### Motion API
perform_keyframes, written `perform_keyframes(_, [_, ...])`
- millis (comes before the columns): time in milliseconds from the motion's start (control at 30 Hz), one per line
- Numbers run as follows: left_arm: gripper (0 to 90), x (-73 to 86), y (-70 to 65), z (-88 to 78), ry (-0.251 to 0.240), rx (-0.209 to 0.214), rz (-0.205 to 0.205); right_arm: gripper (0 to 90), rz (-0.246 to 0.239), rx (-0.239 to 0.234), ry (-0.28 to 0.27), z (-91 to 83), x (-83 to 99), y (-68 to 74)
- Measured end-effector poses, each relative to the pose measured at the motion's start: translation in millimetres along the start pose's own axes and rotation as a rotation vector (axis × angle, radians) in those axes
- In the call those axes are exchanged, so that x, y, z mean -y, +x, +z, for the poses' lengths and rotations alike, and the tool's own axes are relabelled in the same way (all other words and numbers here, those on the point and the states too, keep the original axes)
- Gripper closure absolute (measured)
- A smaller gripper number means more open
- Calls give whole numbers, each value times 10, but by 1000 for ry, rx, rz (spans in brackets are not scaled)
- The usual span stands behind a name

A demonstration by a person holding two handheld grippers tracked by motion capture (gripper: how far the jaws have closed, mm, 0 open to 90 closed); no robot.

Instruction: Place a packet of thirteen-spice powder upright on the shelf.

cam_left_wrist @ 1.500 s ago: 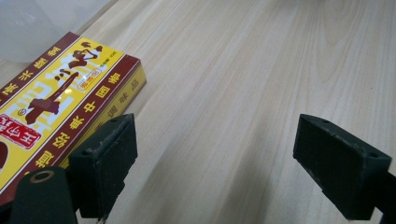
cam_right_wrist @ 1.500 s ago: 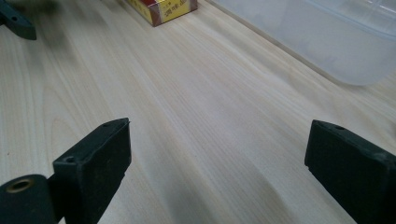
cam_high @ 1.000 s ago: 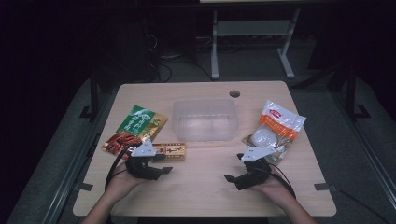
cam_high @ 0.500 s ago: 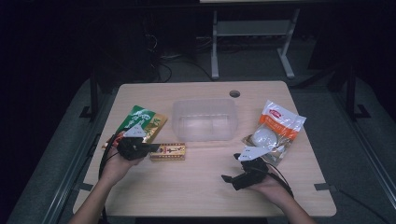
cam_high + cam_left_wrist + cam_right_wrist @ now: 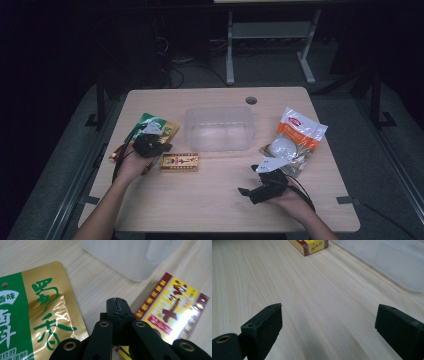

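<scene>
A: Two sets of fingers: the left gripper (image 5: 117, 305) has just been closing and now stands pressed together on nothing, between the green-and-gold snack pouch (image 5: 37, 315) and the small red-and-yellow box (image 5: 172, 310)

B: And the right gripper (image 5: 328, 327)?

A: Fingers wide over bare table (image 5: 210, 200), empty

B: So how far along?

A: Barely begun, I'd judge; the clear bin (image 5: 218, 128) holds nothing. Large Chinese characters mark pouch and box, too stylised to read
</scene>
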State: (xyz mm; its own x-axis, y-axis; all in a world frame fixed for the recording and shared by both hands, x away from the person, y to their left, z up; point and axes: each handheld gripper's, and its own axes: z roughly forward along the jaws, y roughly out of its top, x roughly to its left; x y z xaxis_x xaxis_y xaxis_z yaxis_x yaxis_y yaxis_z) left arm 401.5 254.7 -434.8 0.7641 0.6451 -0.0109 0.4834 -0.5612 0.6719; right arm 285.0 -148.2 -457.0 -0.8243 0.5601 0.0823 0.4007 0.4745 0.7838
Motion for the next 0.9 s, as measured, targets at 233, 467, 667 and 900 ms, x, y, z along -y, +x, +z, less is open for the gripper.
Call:
perform_keyframes(233, [897, 65, 35, 8, 41, 6, -18, 72, -2, 0, 4, -6, 1, 1])
perform_keyframes(467, [897, 125, -5, -39, 66, 58, 2, 72, -3, 3, 2, -4, 0, 0])
perform_keyframes(667, [897, 138, -110, -47, 83, 99, 28, 73, -9, 4, 5, 0, 1, 1])
perform_keyframes(900, [897, 183, -231, -107, 84, 140, 35, 73, -12, 3, 7, 0, 2, 5])
